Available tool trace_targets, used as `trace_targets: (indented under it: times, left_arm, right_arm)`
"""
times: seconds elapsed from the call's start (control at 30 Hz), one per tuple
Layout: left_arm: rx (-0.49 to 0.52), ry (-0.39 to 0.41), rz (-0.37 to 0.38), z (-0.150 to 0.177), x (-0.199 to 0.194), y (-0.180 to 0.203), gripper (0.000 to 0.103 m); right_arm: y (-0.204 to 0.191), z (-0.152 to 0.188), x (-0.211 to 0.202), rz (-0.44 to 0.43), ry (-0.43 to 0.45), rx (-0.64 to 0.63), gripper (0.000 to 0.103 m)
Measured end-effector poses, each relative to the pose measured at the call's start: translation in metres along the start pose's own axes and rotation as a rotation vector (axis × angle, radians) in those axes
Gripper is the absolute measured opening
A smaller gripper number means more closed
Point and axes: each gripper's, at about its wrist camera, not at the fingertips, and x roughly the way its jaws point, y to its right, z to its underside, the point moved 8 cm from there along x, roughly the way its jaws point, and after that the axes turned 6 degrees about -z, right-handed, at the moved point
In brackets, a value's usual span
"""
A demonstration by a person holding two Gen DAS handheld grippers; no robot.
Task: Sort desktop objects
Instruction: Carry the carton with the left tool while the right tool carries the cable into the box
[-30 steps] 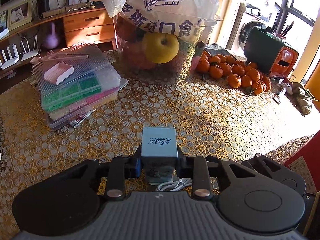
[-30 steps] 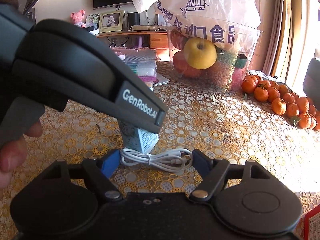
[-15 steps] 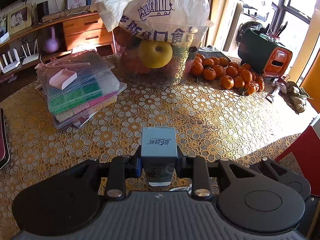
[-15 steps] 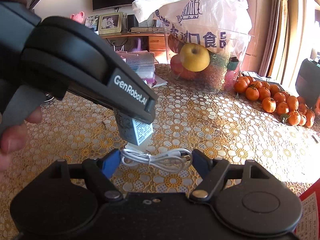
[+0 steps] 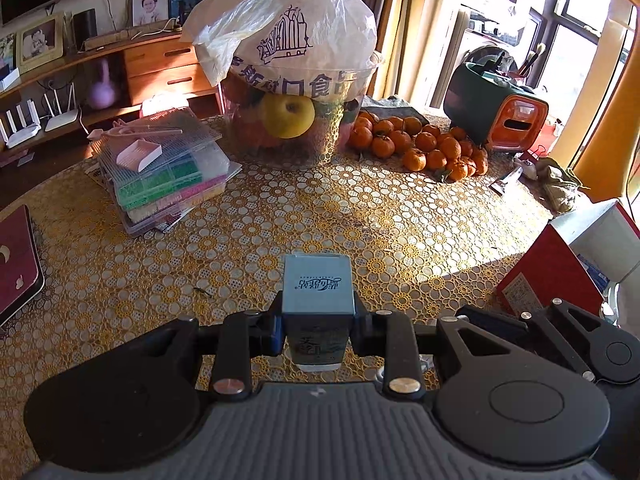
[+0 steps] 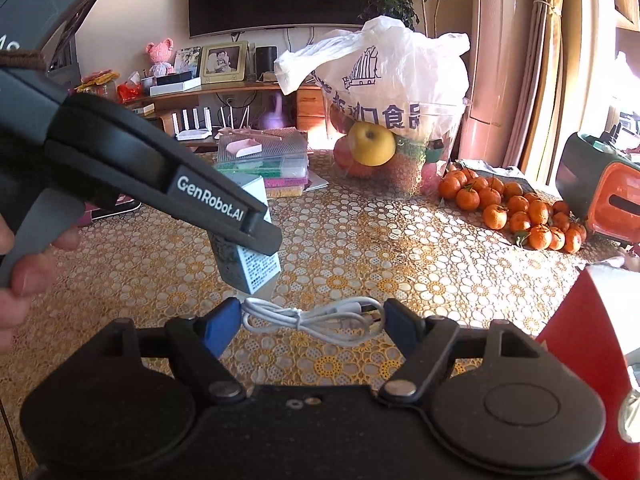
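Nearest, left gripper (image 5: 318,330): fingers pinched on a small pale-blue box (image 5: 318,290), held upright and lifted clear of the gold lace tablecloth (image 5: 360,216); the right wrist view shows the same box tilted in the air, its printed underside facing the camera. Right gripper (image 6: 312,320): fingers spread wide, low over the table, a coiled white cable (image 6: 308,316) lying on the cloth between them; whether the blue pads touch the cable cannot be told. Near right edge: red carton (image 5: 552,272). Near left edge: dark red case (image 5: 16,264), partly cut off. Mid-table left: stack of clear bead organisers (image 5: 160,172) with a pink scoop on top. Farther back, centre: clear tub of fruit (image 5: 296,120) under a white printed plastic bag. Far right: heap of mandarins (image 5: 420,148), then a green and orange appliance (image 5: 500,120).
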Motion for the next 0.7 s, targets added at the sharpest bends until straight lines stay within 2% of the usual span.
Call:
trace_targets:
  times: [0.7]
  left_arm:
    - [0.099, 0.062, 0.109, 0.039, -0.117, 0.074, 0.029]
  right_arm:
    - [0.022, 0.005, -0.14, 0.051, 0.091, 0.044, 0.077]
